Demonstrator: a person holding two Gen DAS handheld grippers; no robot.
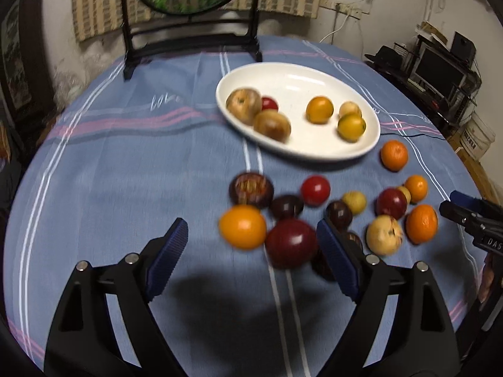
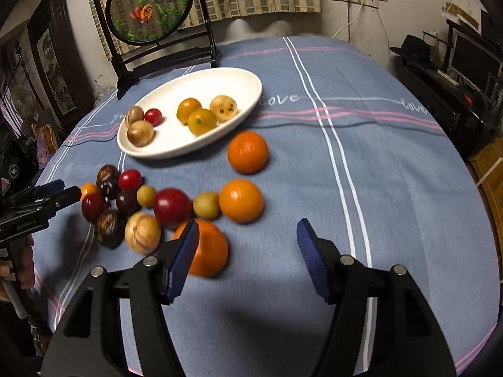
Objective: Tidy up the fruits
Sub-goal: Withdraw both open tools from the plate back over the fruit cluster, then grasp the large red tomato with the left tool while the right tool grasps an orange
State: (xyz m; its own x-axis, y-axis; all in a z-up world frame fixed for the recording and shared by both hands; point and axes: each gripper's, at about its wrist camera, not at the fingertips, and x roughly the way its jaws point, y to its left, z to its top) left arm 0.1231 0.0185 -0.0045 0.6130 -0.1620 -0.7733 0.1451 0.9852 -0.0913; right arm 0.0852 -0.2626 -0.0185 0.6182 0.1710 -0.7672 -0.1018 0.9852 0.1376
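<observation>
A white oval plate (image 1: pixel 295 78) (image 2: pixel 220 84) holds several fruits: brown, small red, yellow-orange and pale ones. In front of it a loose cluster of fruit lies on the blue cloth. My left gripper (image 1: pixel 251 235) is open over the cluster's left end, with an orange (image 1: pixel 242 226) and a dark red fruit (image 1: pixel 290 242) lying between its fingers, untouched by the pads. My right gripper (image 2: pixel 248 232) is open over the cluster's right end. A large orange (image 2: pixel 210 251) sits just at its left finger. Two more oranges (image 2: pixel 241 200) (image 2: pixel 248 151) lie ahead of it.
A black-framed round screen with painted goldfish (image 2: pixel 147 6) stands at the table's far edge behind the plate. The blue striped tablecloth (image 2: pixel 377 172) stretches bare to the right. Shelves with a monitor (image 1: pixel 440 72) stand off the table's right side. A hand (image 2: pixel 26 264) holds the left gripper.
</observation>
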